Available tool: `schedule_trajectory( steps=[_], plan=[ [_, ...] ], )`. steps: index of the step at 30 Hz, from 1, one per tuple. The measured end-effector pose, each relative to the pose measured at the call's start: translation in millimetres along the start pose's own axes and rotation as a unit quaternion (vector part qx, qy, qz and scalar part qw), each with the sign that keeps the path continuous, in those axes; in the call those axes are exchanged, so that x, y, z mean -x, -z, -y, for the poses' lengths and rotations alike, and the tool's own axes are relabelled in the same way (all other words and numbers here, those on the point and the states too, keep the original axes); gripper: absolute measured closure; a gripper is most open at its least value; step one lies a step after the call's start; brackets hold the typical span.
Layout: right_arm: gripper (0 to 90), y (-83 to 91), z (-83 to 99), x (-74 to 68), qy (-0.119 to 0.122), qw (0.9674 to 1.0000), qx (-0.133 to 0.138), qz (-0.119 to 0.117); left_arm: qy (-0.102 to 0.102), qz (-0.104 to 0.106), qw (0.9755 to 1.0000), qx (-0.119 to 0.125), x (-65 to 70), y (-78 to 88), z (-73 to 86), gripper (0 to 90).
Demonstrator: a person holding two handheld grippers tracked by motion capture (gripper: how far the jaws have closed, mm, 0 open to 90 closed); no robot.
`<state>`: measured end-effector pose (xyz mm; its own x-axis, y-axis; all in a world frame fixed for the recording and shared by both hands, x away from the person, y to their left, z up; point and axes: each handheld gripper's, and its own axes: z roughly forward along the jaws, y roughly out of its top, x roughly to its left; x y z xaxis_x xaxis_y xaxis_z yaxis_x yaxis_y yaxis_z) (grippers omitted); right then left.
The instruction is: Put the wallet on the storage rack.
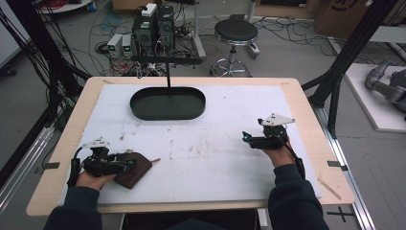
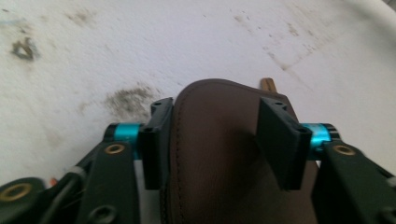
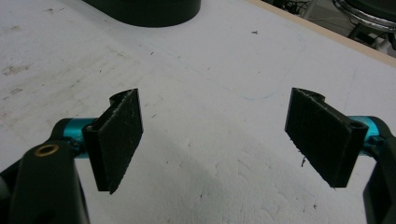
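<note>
A brown leather pouch [image 1: 140,171] lies flat near the table's front left corner. My left gripper [image 1: 130,165] is lowered over it, held by a hand in a dark sleeve. In the left gripper view the pouch [image 2: 215,158] lies between the jaws: the left pad [image 2: 156,140] is at its edge and the right pad [image 2: 280,140] stands over its top face, with no clear squeeze. A thin wooden tip [image 2: 267,84] pokes out past the pouch's far end. My right gripper [image 1: 246,138] rests at the table's right, open [image 3: 212,140] with bare white mat between its pads.
A black oval tray [image 1: 139,111] stands at the back centre of the white mat [image 1: 215,158]; its wall [image 3: 149,11] also shows in the right gripper view. A black stand rises behind the tray. A stool, cables and equipment sit on the floor beyond the table.
</note>
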<state>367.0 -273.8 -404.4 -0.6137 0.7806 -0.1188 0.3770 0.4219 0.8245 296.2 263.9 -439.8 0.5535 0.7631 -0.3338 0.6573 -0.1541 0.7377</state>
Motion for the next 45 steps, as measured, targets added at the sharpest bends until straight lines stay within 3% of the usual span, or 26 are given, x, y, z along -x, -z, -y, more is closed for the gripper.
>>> schedule_trajectory(
  steps=[4, 9, 12, 15, 16, 17, 18, 21, 24, 26, 29, 32, 37, 39, 41, 45],
  plan=[
    [19.4, 1.2, -0.9, -1.9, 0.007, 1.0, 0.003, 0.005, -0.018, -0.017, 0.9997, 0.006, -1.3, -4.3, -8.2, 56.3],
    [19.4, 1.9, -1.2, -2.6, 0.006, 1.0, 0.003, 0.005, -0.028, -0.023, 0.9992, 0.014, -9.6, -13.6, -18.4, 59.7],
    [19.4, 2.1, -0.8, -1.7, 0.004, 1.0, 0.002, 0.006, -0.035, -0.039, 0.9984, 0.022, -12.4, -17.0, -23.8, 66.2],
    [19.4, 2.4, -0.6, -1.2, 0.006, 1.0, 0.001, 0.008, -0.039, -0.04, 0.9979, 0.034, -14.3, -17.8, -25.4, 72.4],
    [19.4, 2.7, -0.6, -1.4, 0.006, 0.9999, 0.001, 0.008, -0.051, -0.05, 0.9966, 0.041, -12.6, -16.0, -25.6, 82.0],
    [19.4, 3.0, -0.6, -1.9, 0.006, 0.9999, 0.002, 0.009, -0.048, -0.041, 0.9969, 0.047, -12.2, -13.6, -26.1, 81.5],
    [19.4, 3.4, -0.5, -2.1, 0.008, 0.9999, 0.001, 0.009, -0.05, -0.03, 0.9967, 0.057, -11.2, -10.6, -26.7, 76.0],
    [19.4, 3.6, 0.1, -2.3, 0.009, 0.9999, -0.001, 0.009, -0.067, -0.031, 0.9949, 0.068, -3.1, -2.1, -27.8, 48.4],
    [19.4, 4.0, 0.3, -3.0, 0.009, 0.9999, -0.001, 0.007, -0.094, -0.029, 0.9927, 0.07, 6.3, 4.8, -22.1, 37.8],
    [19.4, 4.7, 0.1, -3.4, 0.01, 0.9999, 0.0, 0.008, -0.104, -0.026, 0.992, 0.067, 12.5, 6.3, -13.5, 34.4],
    [19.4, 4.2, 0.0, -3.1, 0.011, 0.9999, 0.0, 0.007, -0.125, -0.038, 0.9903, 0.048, 19.4, 5.9, -5.8, 30.4],
    [19.4, 3.0, -0.6, -3.7, 0.014, 0.9999, -0.001, 0.004, -0.122, -0.053, 0.9909, 0.023, 21.6, -0.5, -2.9, 22.0],
    [19.4, 2.4, -1.1, -2.9, 0.014, 0.9999, -0.001, 0.006, -0.136, -0.067, 0.9883, 0.018, 25.6, -7.3, -0.5, 17.9],
    [19.4, 2.2, -1.0, -2.8, 0.01, 0.9999, -0.003, 0.006, -0.13, -0.077, 0.9884, 0.018, 27.5, -9.9, -1.5, 18.0],
    [19.4, 1.6, -1.1, -2.5, 0.012, 0.9999, -0.002, 0.006, -0.132, -0.09, 0.9869, 0.017, 30.0, -12.2, -3.5, 18.0],
    [19.4, 1.2, -1.2, -3.6, 0.013, 0.9999, -0.004, 0.006, -0.115, -0.106, 0.9874, 0.022, 28.2, -16.5, -7.9, 18.9]
  ],
)
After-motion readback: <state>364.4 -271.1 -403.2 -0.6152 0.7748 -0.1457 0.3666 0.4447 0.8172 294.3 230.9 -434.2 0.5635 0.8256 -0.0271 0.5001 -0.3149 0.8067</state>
